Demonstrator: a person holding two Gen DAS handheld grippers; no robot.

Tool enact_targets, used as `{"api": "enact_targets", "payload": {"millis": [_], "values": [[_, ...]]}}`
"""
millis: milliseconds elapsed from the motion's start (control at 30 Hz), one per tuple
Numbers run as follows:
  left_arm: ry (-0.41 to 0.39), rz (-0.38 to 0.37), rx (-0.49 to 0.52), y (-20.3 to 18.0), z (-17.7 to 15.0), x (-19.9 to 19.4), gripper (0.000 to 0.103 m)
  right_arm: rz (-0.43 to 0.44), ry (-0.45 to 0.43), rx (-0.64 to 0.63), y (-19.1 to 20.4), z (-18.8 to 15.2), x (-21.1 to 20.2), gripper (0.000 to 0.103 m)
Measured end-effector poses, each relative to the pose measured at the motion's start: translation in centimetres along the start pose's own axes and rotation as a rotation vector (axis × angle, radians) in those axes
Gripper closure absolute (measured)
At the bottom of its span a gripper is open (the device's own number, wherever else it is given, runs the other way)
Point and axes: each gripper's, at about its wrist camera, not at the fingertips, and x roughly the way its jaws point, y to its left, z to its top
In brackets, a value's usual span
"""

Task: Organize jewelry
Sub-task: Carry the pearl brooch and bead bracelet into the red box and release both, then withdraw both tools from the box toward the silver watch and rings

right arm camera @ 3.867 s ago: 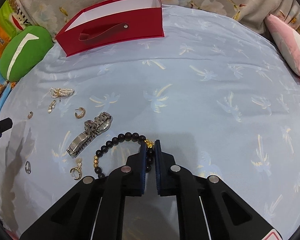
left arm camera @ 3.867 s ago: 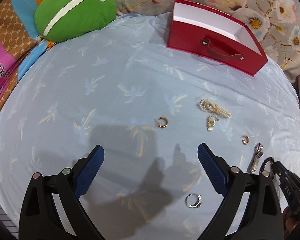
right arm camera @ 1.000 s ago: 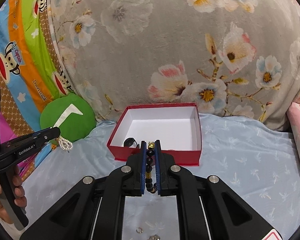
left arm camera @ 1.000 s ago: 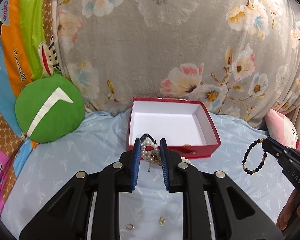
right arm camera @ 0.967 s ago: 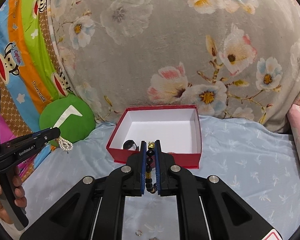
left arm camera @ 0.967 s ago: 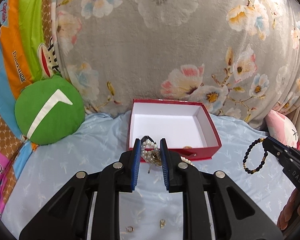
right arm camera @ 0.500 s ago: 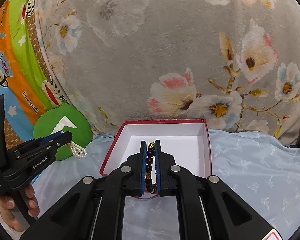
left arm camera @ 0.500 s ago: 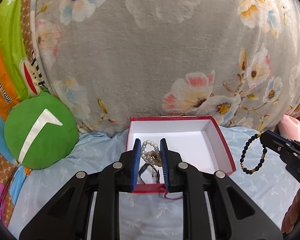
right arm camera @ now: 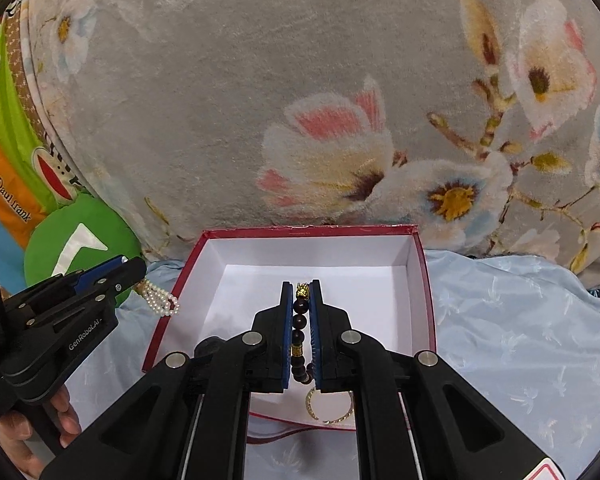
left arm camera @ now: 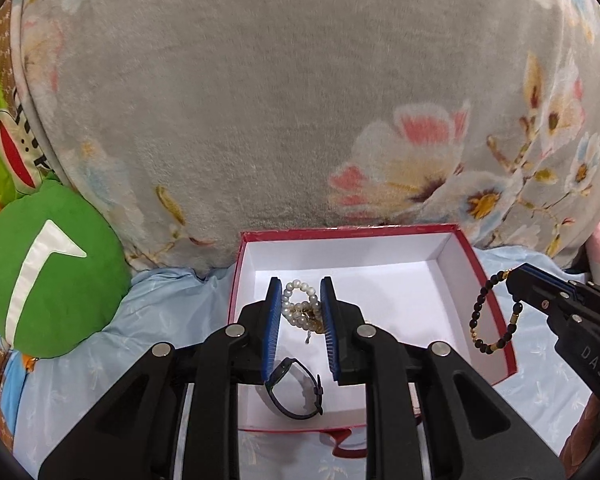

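Above the red box (left arm camera: pixel 494 312), the left tongs (left arm camera: pixel 300 312) pinch a pearl bracelet (left arm camera: pixel 300 306) and the right tongs (right arm camera: pixel 301 320) clamp a black bead bracelet (right arm camera: pixel 300 322), both poised for dropping inside.

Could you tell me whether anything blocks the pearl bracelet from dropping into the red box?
Nothing visible does. The left gripper holds the pearl bracelet above the open red box; a dark watch lies nearer the front wall, leaving bare floor.
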Motion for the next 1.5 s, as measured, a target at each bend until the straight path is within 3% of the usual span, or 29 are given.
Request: {"api": "enact_targets", "payload": {"millis": [533,633,667,700,733,800,1167,1400,1500], "values": [[0.125,0.026,0.015,-1.6,-2.2,8.7,0.081,-0.051,0.091,-0.02,-1.0,-1.7,7.6,0.095],[0.132,0.05,0.022,-1.7,-2.5,9.6,0.059,-0.106,0.075,-0.05,-1.0,-2.0,8.0,0.084],[0.133,0.056,0.025,-1.7,-2.5,9.9,0.054,-0.127,0.066,-0.055,-1.1,-2.0,8.0,0.067],[0.133,0.066,0.024,-1.6,-2.6,9.9,0.04,-0.142,0.049,-0.053,-1.2,-2.0,7.8,0.049],[0.125,0.078,0.014,-1.5,-2.5,9.8,0.022,-0.149,0.031,-0.047,-1.4,-2.0,7.6,0.043],[0.091,0.085,-0.012,-1.1,-2.4,9.2,0.016,-0.169,-0.006,-0.042,-1.8,-1.9,6.8,0.038],[0.053,0.083,-0.027,0.8,-2.1,2.4,0.016,-0.114,-0.044,-0.011,-1.7,-2.8,0.8,0.038],[0.103,0.039,-0.075,3.6,-6.7,-4.5,0.011,-0.067,-0.063,-0.02,-0.2,-6.4,-6.1,0.033],[0.124,0.065,-0.082,4.5,-9.3,-6.9,0.011,-0.082,-0.059,-0.054,0.8,-9.0,-8.9,0.033]]}}
